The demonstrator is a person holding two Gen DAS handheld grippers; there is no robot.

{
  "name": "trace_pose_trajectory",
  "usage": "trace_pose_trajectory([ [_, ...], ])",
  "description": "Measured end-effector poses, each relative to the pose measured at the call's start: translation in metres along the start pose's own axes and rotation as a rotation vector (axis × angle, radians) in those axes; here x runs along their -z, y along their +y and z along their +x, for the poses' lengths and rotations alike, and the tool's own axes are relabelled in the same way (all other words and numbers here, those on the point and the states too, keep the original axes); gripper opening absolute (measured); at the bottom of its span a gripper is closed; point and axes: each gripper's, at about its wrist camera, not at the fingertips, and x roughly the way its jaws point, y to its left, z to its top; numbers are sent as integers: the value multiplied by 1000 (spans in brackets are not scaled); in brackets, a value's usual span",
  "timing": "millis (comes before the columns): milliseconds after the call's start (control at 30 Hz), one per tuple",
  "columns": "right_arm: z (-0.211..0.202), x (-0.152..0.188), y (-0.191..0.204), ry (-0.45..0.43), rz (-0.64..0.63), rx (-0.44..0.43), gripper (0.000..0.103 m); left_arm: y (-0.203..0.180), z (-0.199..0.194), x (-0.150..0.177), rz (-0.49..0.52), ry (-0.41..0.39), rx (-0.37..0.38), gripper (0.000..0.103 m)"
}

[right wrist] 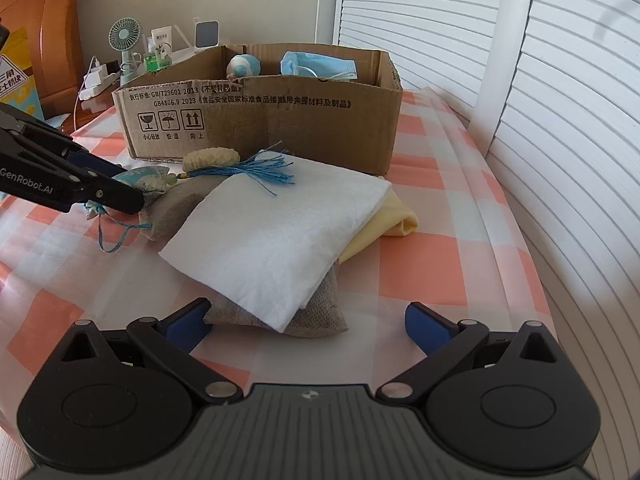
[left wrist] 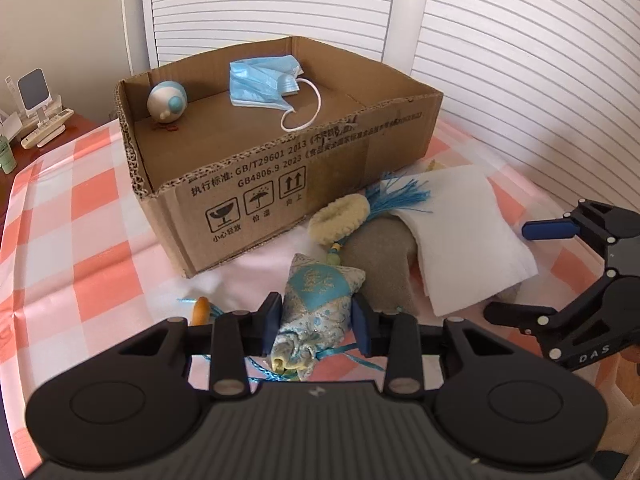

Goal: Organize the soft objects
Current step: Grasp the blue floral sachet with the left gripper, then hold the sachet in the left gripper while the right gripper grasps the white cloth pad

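Left gripper: blue pads closed in against both sides of a brocade sachet, low centre of the left wrist view; sachet pinched at its middle, gathered neck and blue cords trailing toward the camera. In the right wrist view the same gripper enters from the left edge, tips on the sachet.

Right gripper: fingers spread wide, nothing between them; left pad just beside the near corner of a grey pouch, contact uncertain.

Pile, centre of right view: white folded cloth lying over the grey pouch; yellow cloth poking out on its right. A cream fuzzy ring with a blue tassel rests on the pile's far edge, just in front of the box.

Cardboard box, upper centre, open top: holds a blue face mask and a small round white-and-blue toy.

All on a pink-and-white checked tablecloth. A small fan and bottles stand at upper left of the right view.
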Motion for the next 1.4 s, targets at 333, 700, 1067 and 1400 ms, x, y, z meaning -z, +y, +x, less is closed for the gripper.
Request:
trace_pose_trajectory([
  [333, -1, 0, 1, -1, 5, 7, 103, -25, -33, 34, -38, 1, 33, 38],
  [700, 0, 0, 1, 5, 3, 5, 103, -27, -19, 37, 17, 30, 23, 35],
  [1067, -2, -3, 4, 15, -23, -19, 103, -37, -48, 20, 6, -36, 8, 34],
  [1400, -8, -15, 10, -29, -52, -45, 102, -42, -53, 19, -6, -39, 6, 34],
])
